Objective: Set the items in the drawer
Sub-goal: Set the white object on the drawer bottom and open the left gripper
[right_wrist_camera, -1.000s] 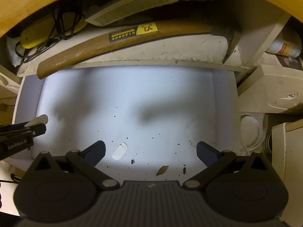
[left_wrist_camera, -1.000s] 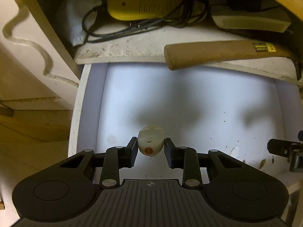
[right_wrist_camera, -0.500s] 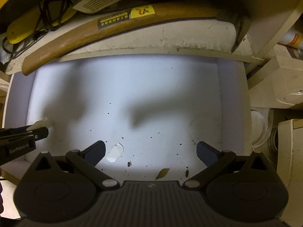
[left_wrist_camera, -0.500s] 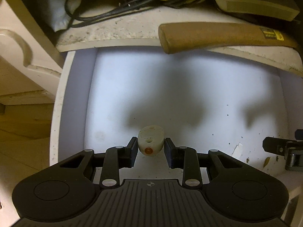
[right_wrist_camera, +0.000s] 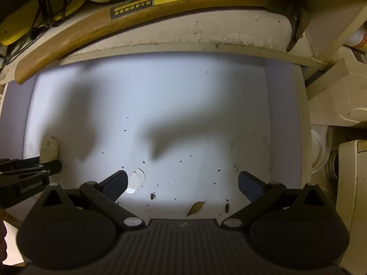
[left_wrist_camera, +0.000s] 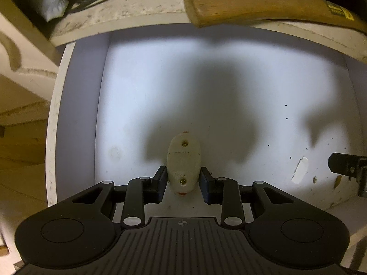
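left wrist view: your left gripper [left_wrist_camera: 182, 182] points down into the open drawer [left_wrist_camera: 75, 119], its pads just clear of the small white object [left_wrist_camera: 183, 165] lying on the drawer floor between them, grip released. right wrist view: your right gripper [right_wrist_camera: 182, 183] hovers over the drawer [right_wrist_camera: 284, 114], jaws spread wide, empty; the white object [right_wrist_camera: 49, 147] lies at the drawer's left side.

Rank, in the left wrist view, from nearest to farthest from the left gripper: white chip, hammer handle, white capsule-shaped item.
1. White capsule-shaped item, between the left gripper's fingers.
2. White chip, right, on the drawer floor.
3. Hammer handle, on the ledge behind the drawer.
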{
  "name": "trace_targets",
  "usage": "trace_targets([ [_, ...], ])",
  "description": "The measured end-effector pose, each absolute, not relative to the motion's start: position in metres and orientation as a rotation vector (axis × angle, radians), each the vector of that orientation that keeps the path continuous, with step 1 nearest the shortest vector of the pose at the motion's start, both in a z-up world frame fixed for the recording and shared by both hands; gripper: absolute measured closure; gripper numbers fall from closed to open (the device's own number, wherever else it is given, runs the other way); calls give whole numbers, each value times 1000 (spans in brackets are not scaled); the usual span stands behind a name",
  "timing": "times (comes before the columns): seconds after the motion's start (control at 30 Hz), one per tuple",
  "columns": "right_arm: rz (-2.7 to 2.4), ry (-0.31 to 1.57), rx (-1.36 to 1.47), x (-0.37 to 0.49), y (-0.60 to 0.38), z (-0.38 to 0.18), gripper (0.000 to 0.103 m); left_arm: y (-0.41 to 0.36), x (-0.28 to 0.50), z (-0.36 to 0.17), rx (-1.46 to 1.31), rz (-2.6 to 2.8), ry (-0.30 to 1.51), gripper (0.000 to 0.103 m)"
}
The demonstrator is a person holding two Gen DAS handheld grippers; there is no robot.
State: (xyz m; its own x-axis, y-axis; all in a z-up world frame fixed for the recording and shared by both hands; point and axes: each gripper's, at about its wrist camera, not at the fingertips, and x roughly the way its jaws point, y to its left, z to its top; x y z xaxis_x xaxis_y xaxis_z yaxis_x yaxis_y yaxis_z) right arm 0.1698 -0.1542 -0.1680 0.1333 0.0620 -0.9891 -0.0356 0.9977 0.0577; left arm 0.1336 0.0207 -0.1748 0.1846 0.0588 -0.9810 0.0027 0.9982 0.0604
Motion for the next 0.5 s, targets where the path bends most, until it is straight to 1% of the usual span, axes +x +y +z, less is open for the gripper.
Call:
trace_targets([
  [0.17, 66, 1456, 12, 171, -154, -173, 0, 21, 132, -173, 41, 46, 1388, 74],
  [0.23, 63, 1458, 13, 172, -155, -173, 0, 21, 132, -172, 41, 52, 1392, 72],
  [0.27, 61, 1458, 14, 172, -156, -173, 0, 20, 132, -172, 56, 58, 1394, 67],
  [0.3, 59, 1459, 15, 172, -156, -172, 0, 18, 132, -172, 74, 61, 1392, 50],
  [0.33, 58, 1459, 15, 172, -156, -172, 0, 17, 133, -172, 91, 64, 1390, 40],
  [0.37, 56, 1460, 16, 173, -157, -172, 0, 15, 133, -172, 108, 67, 1388, 26],
  [0.4, 54, 1460, 17, 173, -157, -172, 0, 15, 133, -172, 110, 66, 1392, 18],
  [0.43, 53, 1461, 18, 173, -158, -172, 0, 14, 133, -172, 113, 66, 1398, 14],
  [0.47, 51, 1461, 18, 174, -158, -171, 0, 14, 133, -172, 121, 72, 1399, 6],
  [0.5, 49, 1462, 19, 174, -159, -171, 0, 13, 133, -171, 128, 79, 1401, 4],
])
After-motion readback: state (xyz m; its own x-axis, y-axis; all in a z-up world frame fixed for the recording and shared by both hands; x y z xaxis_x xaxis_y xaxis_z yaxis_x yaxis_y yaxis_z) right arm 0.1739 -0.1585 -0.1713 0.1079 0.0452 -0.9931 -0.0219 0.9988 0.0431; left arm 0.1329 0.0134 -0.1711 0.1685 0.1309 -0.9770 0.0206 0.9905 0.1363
